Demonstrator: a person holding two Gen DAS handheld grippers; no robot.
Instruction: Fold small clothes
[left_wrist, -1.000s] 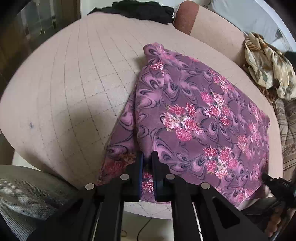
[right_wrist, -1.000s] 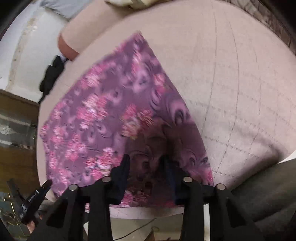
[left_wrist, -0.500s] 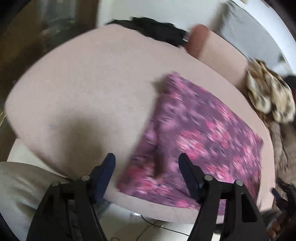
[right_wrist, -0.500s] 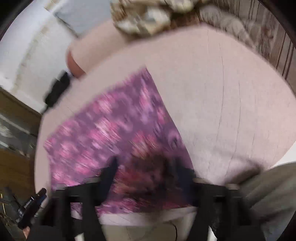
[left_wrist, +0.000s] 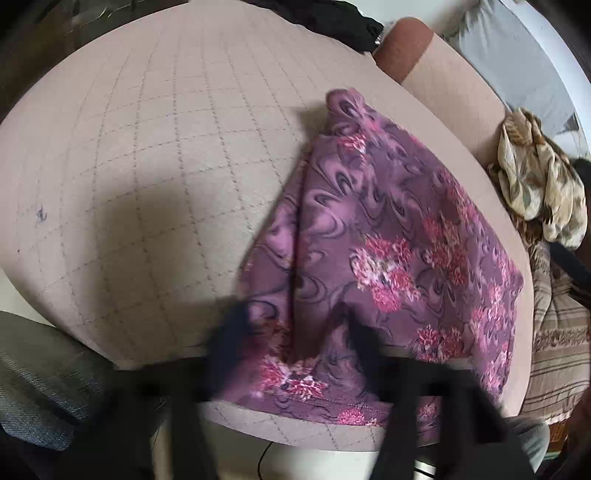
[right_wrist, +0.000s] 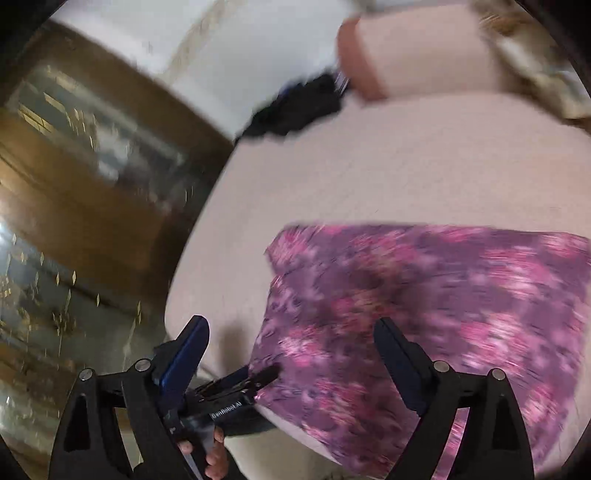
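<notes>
Purple floral cloth (left_wrist: 388, 236) lay partly folded on the tabletop (left_wrist: 147, 147), its near hem between the closing left hand-held gripper (left_wrist: 295, 332), below the opening, empty right hand-held gripper (right_wrist: 291, 354); further folds seemingly remained.

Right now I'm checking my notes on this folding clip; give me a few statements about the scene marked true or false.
1. The purple floral garment lies on the quilted beige surface. True.
2. The right tool grips the garment. False: its jaws are opening and stand wide, with nothing pressed between them.
3. A dark garment sits at the far edge. True.
4. The purple garment is plain, without pattern. False: it has pink flowers.
5. A beige patterned cloth lies bunched beyond the surface's right side. True.
</notes>
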